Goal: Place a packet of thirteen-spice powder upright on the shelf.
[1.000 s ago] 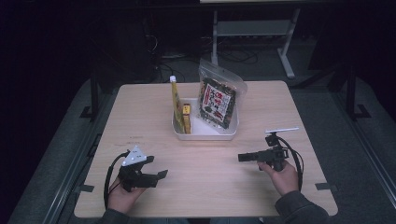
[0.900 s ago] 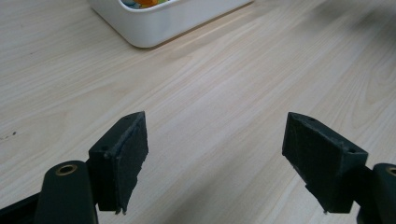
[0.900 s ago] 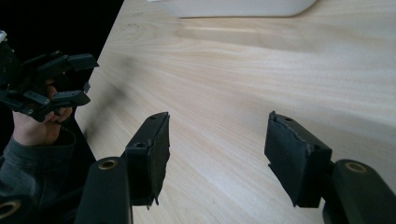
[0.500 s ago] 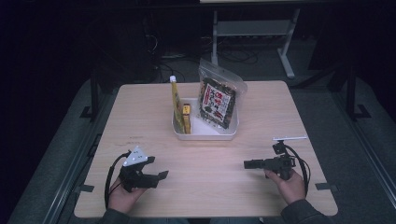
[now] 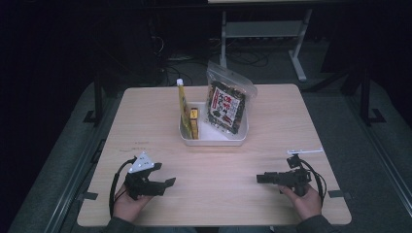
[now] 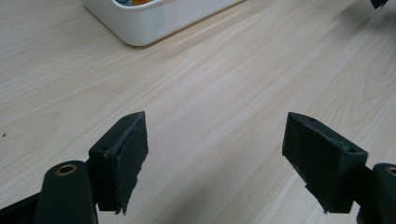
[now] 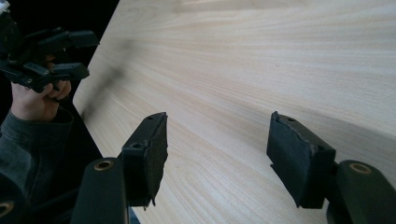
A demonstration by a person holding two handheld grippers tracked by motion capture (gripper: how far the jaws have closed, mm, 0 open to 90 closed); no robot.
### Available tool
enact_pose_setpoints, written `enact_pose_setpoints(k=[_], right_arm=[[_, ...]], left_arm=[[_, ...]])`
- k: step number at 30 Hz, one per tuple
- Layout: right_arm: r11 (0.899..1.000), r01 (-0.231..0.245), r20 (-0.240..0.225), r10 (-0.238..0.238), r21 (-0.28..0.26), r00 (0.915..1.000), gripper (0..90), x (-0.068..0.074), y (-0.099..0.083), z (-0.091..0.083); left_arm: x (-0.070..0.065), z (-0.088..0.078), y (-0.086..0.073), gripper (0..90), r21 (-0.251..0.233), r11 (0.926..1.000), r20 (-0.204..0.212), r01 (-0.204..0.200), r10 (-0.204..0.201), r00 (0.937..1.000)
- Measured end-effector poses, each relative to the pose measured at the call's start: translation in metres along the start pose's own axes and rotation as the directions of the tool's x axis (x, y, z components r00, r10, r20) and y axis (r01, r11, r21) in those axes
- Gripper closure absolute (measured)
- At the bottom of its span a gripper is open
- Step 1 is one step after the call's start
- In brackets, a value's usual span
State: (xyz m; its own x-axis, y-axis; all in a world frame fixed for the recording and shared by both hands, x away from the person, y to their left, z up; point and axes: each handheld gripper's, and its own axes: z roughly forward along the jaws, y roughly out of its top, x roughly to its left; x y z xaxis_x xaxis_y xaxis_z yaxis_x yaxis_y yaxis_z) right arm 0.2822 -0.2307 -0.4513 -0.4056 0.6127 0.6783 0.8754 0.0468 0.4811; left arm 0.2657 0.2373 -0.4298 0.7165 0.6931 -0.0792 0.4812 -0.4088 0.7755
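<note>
The wooden surface (image 5: 272, 131) carries a white tray (image 5: 214, 138) a little beyond its centre, toward twelve o'clock from the person. In the tray a yellow bottle with a white cap (image 5: 182, 104) stands upright at the nine o'clock side, a small yellow box (image 5: 194, 121) stands just beside it, and a clear bag with a red and dark print (image 5: 226, 104) leans at the three o'clock side.

The left tool (image 5: 167, 182) lies low over the near part of the surface, at about seven o'clock from the tray and well apart from it. The left hand (image 5: 127, 204) holds it, and it points toward three o'clock. In the left gripper view its two black jaws are spread wide with bare wood between them, and a corner of the tray (image 6: 154, 21) shows at the top of that view.

The right tool (image 5: 260, 178) is at about five o'clock from the tray, also well apart from it. The right hand (image 5: 303, 199) holds it, and it points toward nine o'clock, at the left tool. In the right gripper view its jaws are spread apart and nothing is between them. Far off in that view, at the edge of the surface, the left tool (image 7: 86, 53) shows in its hand.
</note>
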Motion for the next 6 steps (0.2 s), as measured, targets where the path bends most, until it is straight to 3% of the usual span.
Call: enact_pose_setpoints(k=[6], right_arm=[[0.999,0.039,-0.002,-0.039,-0.023,0.9992,35.8,0.0014,-0.0098,-0.002]], left_arm=[[-0.001,0.0012,0.0005,21.8,0.001,1.0,0.007,-0.002,0.002,1.0]])
